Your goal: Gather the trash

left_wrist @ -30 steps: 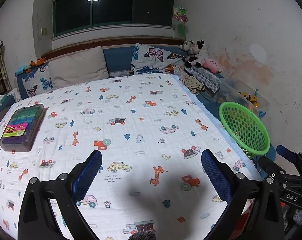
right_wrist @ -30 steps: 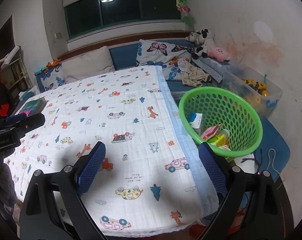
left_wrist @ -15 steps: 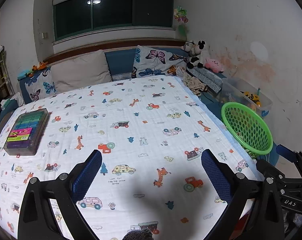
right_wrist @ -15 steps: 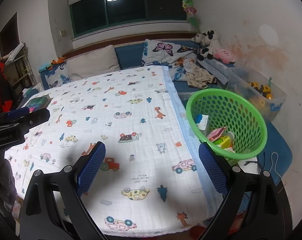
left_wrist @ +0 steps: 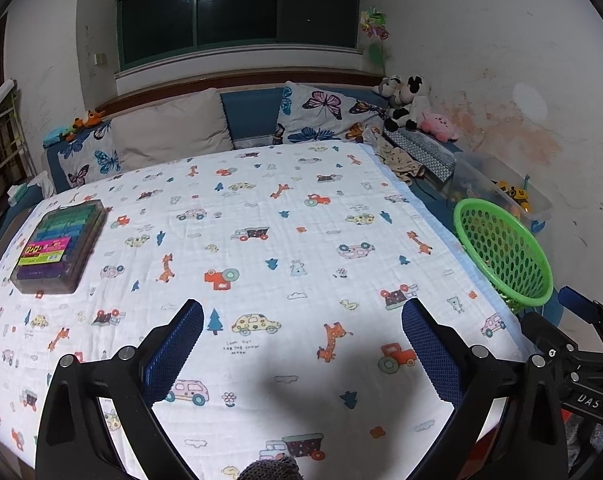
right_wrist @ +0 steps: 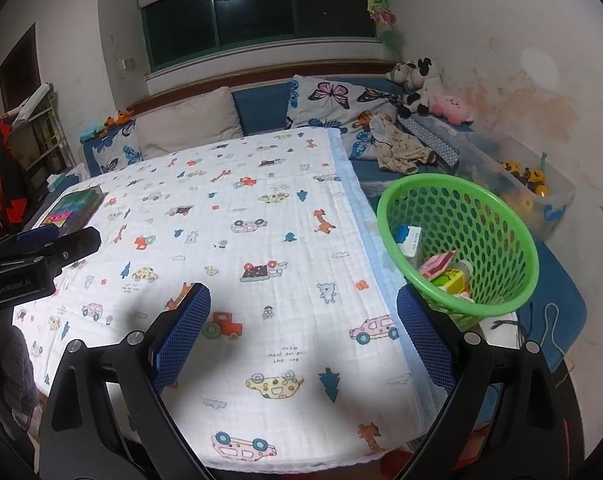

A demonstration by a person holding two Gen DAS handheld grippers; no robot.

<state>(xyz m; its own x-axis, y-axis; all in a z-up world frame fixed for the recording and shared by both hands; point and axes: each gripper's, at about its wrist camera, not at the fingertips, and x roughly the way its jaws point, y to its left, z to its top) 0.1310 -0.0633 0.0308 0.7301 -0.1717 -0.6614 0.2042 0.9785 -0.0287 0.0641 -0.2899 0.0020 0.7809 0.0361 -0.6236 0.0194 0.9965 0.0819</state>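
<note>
Two grippers hang above the foot end of a bed spread with a white blanket (left_wrist: pixel 285 240) printed with cars, giraffes and trees; the landmark used below is the green basket (right_wrist: pixel 497 240). Left gripper (left_wrist: pixel 301 344): fingers spread wide, blue pads apart, nothing between them, only blanket showing in the gap; it sits well to the left of the basket, over the middle of the blanket. Right gripper (right_wrist: pixel 303 328): fingers likewise released and empty, its right-hand pad close to the basket's near rim in the right wrist view. The basket stands just off the blanket's right edge, beside the bed, tilted so its mouth faces the right camera. Inside it lies the collected trash: a white and blue carton (right_wrist: pixel 409 240) against the left wall, a pink wrapper (right_wrist: pixel 437 264) near the centre, a yellow-green packet (right_wrist: pixel 451 282) just below that, other scraps too small to identify. In the left wrist view the basket (left_wrist: pixel 501 248) shows only its mesh side; contents cannot be made out. Far from the basket, at the blanket's opposite left edge, lies a flat box of coloured items (left_wrist: pixel 57 244). Behind the basket stands a clear storage bin (right_wrist: pixel 521 184) holding yellow toys. Beyond it, at the head end, sit butterfly pillows (left_wrist: pixel 325 116) and plush toys (left_wrist: pixel 409 104).
</note>
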